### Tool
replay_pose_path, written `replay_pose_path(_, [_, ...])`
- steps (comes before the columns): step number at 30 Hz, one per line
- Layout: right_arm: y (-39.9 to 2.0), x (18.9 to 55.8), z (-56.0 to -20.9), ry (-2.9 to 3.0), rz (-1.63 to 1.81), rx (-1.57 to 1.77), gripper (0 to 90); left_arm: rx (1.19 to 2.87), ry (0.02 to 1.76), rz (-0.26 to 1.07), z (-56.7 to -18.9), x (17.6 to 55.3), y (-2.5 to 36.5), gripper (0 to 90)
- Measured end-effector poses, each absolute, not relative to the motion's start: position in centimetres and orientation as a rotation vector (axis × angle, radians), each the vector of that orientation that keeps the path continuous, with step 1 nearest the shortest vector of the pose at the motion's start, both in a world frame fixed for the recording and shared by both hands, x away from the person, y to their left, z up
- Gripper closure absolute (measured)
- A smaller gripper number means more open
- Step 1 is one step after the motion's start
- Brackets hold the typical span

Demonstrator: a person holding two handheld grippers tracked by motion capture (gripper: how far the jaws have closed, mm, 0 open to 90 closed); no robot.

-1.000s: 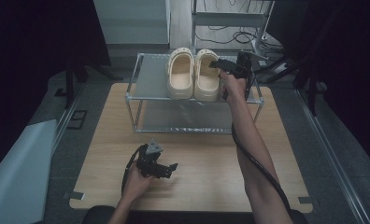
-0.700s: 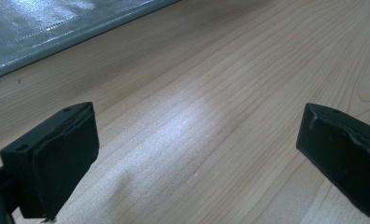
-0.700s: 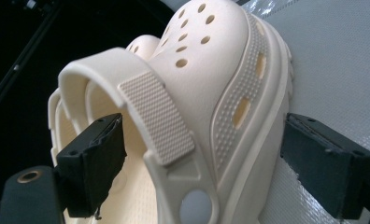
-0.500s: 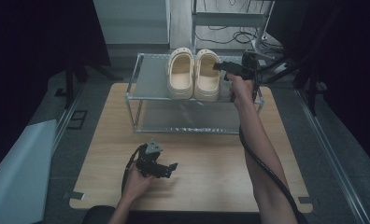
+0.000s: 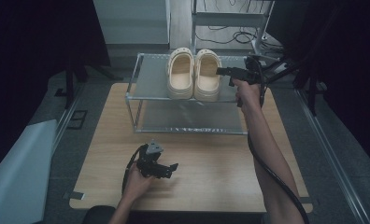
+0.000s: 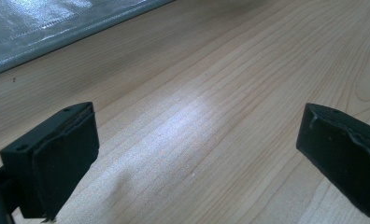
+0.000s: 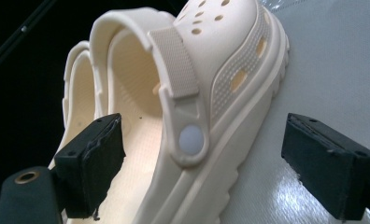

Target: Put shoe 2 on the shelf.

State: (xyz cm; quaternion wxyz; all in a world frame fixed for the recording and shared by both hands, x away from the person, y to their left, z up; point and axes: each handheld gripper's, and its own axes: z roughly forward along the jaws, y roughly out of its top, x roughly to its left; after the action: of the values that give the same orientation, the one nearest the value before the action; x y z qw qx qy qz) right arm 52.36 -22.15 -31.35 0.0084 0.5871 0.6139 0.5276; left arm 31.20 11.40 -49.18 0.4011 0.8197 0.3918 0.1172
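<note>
Cream perforated clog (image 7: 230, 93), strap raised

two cream perforated foam clogs (image 5: 181, 74) (image 5: 208, 74); one two-tier metal-frame shoe rack with grey mesh shelves (image 5: 148, 86); one light wooden table (image 5: 211, 163); two black handheld two-jaw grippers (image 5: 167, 170) (image 5: 219, 71)

Two clogs (image 5: 194, 74) side by side on rack (image 5: 145, 88) top shelf — rack at table (image 5: 211, 163) far edge, near half bare.
</note>
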Motion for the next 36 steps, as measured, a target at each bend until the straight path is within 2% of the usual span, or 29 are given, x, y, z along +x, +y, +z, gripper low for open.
replay_pose_path(11, [-23.1, 50.7, -31.4, 1.946, 1.707, 1.819, 9.8, 2.076, 0.99, 0.293, -49.2, 31.2, 11.4, 0.0])
replay_pose_path(28, [-24.5, 47.1, -32.0, 2.037, 1.742, 1.765, 10.1, 2.064, 0.98, 0.295, -48.9, 31.1, 11.3, 0.0])
replay_pose_path(36, [-25.3, 45.2, -31.6, 2.075, 1.754, 1.71, 6.0, 2.073, 0.976, 0.295, -48.9, 31.1, 11.1, 0.0])
